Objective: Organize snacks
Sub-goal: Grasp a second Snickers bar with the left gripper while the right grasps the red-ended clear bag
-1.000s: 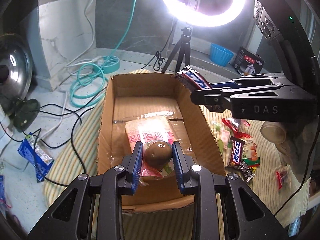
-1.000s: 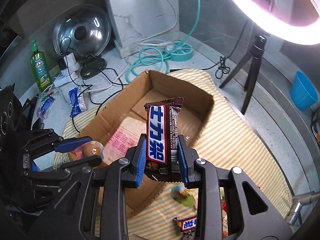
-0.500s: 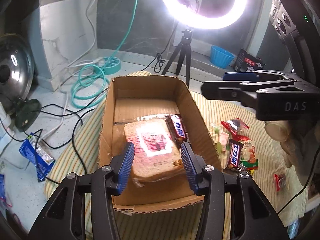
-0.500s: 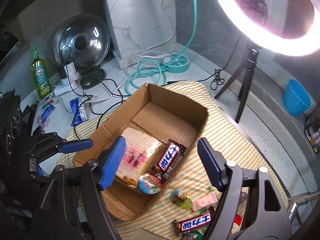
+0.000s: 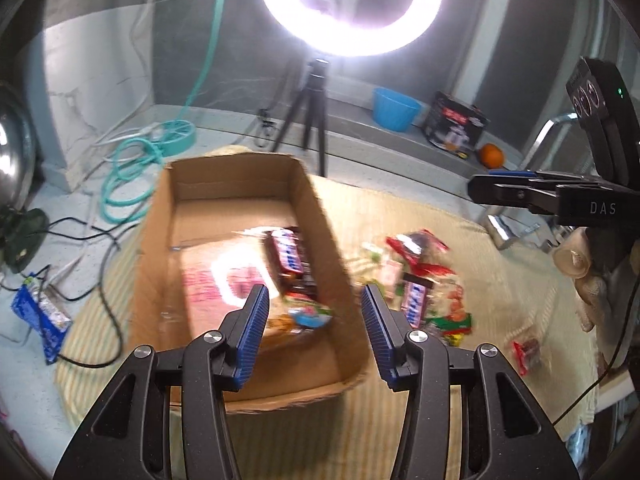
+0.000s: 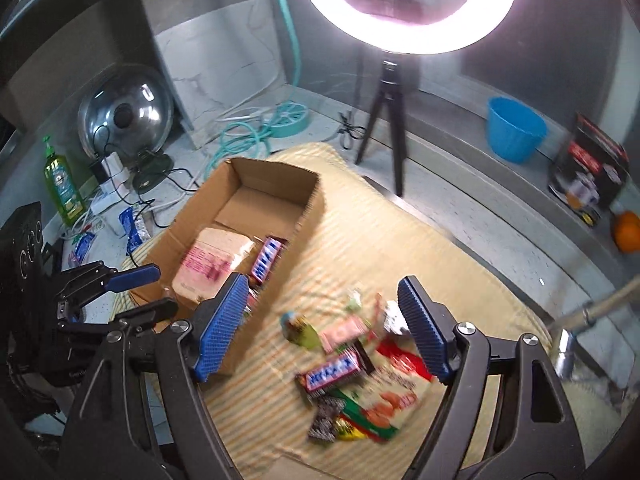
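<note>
1. Since 1 s ago both tools have let go: the small round snack the left gripper (image 5: 312, 330) held and the chocolate bar (image 5: 289, 255) the right gripper (image 6: 322, 330) held now lie inside the cardboard box (image 5: 320, 216); both views have shifted right, toward the loose snacks.
2. Left gripper: jaws wide, nothing between them, above the box's near right corner.
3. In the box, left to right: bread pack (image 5: 224, 280) with pink print on the floor, chocolate bar along the right wall, round foil-topped snack (image 5: 310, 316) at the near end, just beside the bar. Blurred; contact can't be told.
4. Box sits on a striped mat (image 5: 460, 216).
5. Right of the box, on the mat: loose snack pile (image 6: 352, 376), with a second chocolate bar (image 6: 334, 370), a pink wrapper (image 6: 344, 330) and a green-topped round snack (image 6: 298, 328), all apart from the box wall.
6. Right gripper: jaws wide, empty, over the pile, right of the box.
7. Behind the box: ring light (image 5: 350, 4) on a tripod.
</note>
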`<state>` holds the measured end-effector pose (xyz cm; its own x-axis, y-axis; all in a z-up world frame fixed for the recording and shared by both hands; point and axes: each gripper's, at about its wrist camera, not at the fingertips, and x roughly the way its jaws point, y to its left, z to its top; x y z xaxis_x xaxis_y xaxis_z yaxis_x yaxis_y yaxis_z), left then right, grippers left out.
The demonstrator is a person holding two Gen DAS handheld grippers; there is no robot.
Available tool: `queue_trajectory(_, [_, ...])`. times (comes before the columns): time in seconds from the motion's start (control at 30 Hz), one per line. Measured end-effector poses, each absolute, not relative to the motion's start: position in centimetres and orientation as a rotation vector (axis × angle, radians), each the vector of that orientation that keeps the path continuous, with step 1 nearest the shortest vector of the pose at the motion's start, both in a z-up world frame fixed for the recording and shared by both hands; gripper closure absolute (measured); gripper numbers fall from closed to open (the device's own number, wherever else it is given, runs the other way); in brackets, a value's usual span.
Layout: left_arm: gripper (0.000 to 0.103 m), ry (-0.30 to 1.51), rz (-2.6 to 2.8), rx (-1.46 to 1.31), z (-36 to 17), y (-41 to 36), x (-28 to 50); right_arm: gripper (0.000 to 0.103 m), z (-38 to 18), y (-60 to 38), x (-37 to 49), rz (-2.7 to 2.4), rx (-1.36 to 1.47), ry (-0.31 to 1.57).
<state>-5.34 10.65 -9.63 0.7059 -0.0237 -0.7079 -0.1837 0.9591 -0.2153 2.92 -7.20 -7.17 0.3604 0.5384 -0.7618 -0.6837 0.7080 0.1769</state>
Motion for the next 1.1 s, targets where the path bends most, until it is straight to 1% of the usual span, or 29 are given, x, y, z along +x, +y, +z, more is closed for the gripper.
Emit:
queue_trajectory(0.17, [0.056, 0.802, 0.004, -0.259, -10.0, 7.6, -4.2, 0.023, -8.5, -14.2, 2.6, 0.688, -0.094, 0.963])
queue_trajectory(0.37, [0.056, 0.843, -0.077, -0.26, -11.2, 4.7, -2.2, 0.023, -12.0, -22.3, 1.2, 0.561, 0.036, 1.073])
queue_trajectory(0.57, [0.056, 0.891, -0.12, -0.28, -12.8, 2.8, -0.3, 0.023, -15.4, -26.5, -1.7, 0.523, 0.039, 1.134])
queue_trajectory(0.8, [0.056, 0.941, -0.109, -0.237, -14.5, 1.4, 1.8, 0.023, -16.7, -27.4, -4.3, 0.655, -0.174, 1.138])
queue_trajectory(1.0, [0.056, 0.983, -0.079, -0.196, -15.6, 0.4, 3.2, 0.023, -18.0, -25.8, -5.3, 0.739, -0.453, 1.116])
queue_trajectory(1.1, [0.056, 0.993, -0.067, -0.161, -16.1, -0.1, 3.8, 0.023, -18.7, -24.9, -5.0, 0.796, -0.523, 1.101])
